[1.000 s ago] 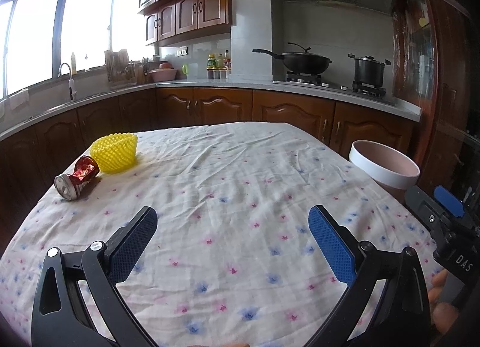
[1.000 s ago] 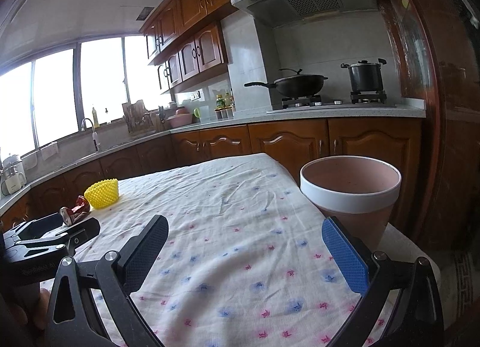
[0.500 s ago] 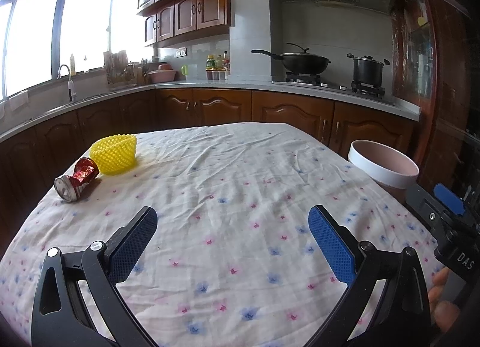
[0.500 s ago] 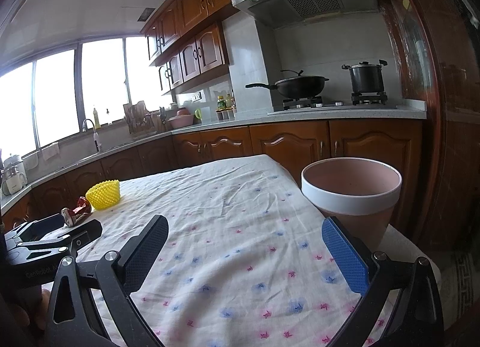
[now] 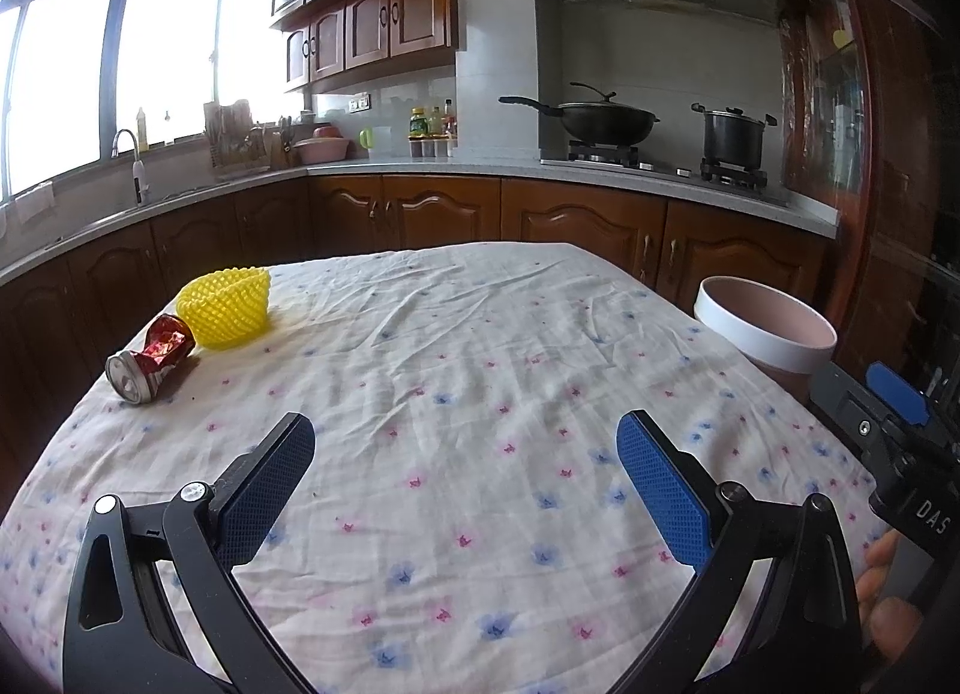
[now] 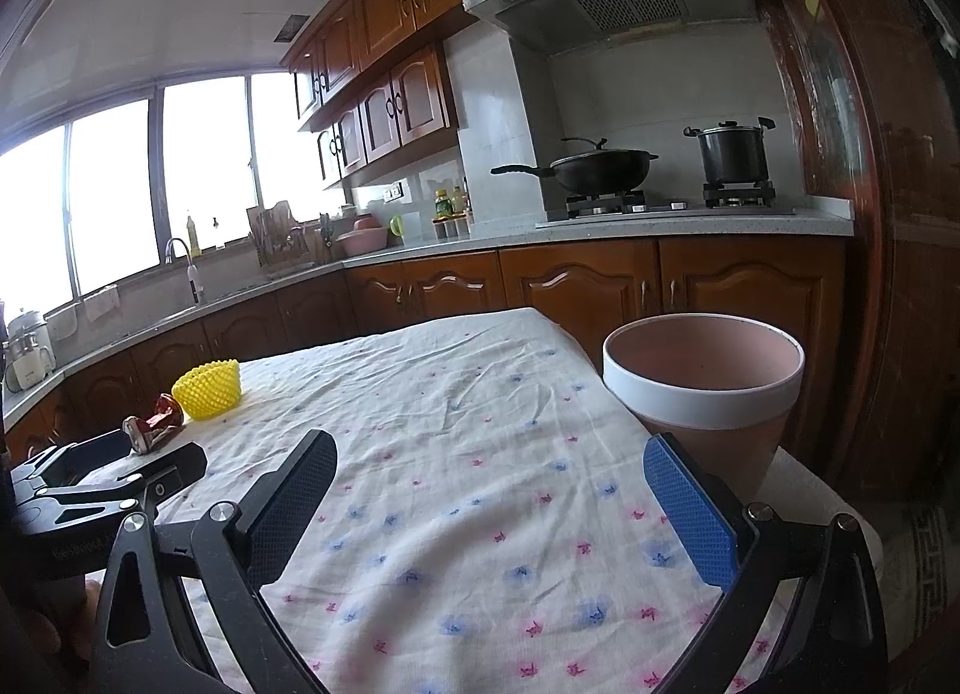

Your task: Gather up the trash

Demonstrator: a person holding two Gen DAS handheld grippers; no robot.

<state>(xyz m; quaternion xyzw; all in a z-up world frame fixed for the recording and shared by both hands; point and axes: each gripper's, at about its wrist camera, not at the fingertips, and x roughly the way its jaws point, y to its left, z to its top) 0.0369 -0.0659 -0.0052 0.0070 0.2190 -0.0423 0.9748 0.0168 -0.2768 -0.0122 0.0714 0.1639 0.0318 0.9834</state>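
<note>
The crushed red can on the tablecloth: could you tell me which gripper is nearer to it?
Left. The left gripper is open, with the crushed red can ahead to its left; the right gripper sits farther off, by the pink bin.

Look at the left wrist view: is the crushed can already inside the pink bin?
No: the crushed can lies on its side on the tablecloth beside the yellow basket, far across from the pink bin.

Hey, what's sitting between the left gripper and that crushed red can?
Nothing: the left wrist view shows only bare floral tablecloth between the open left gripper and the crushed can.
</note>
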